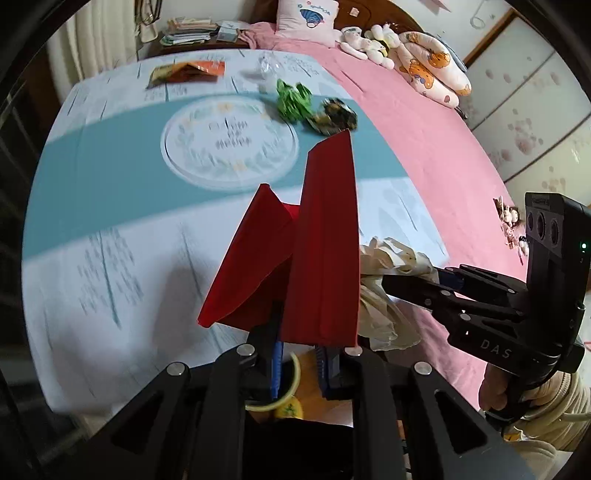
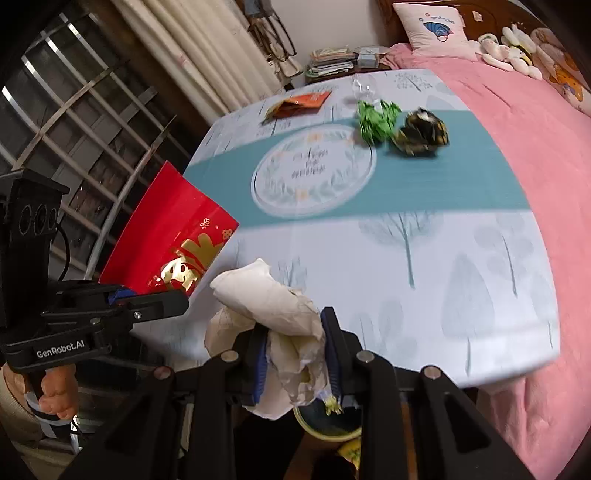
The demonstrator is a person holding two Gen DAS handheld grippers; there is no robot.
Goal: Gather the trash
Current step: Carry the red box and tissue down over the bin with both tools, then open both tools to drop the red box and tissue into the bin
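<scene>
My left gripper (image 1: 300, 363) is shut on a red paper bag (image 1: 314, 258) and holds it up over the near edge of the cloth; the bag's gold print shows in the right wrist view (image 2: 173, 236). My right gripper (image 2: 295, 365) is shut on a crumpled white tissue wad (image 2: 273, 299), also visible in the left wrist view (image 1: 391, 266) just right of the bag. On the blue-and-white cloth (image 2: 424, 199) lie a green wrapper (image 2: 376, 118), a dark yellow-black wrapper (image 2: 421, 133), an orange packet (image 2: 299, 105) and a clear plastic piece (image 2: 364, 86).
A pink bedspread (image 2: 524, 122) lies right of the cloth, with a pillow (image 2: 432, 29) and plush toys (image 2: 513, 48) at the head. A bedside table with papers (image 2: 332, 61), curtains and a barred window stand left. A yellow-rimmed bin (image 2: 328, 428) sits below the grippers.
</scene>
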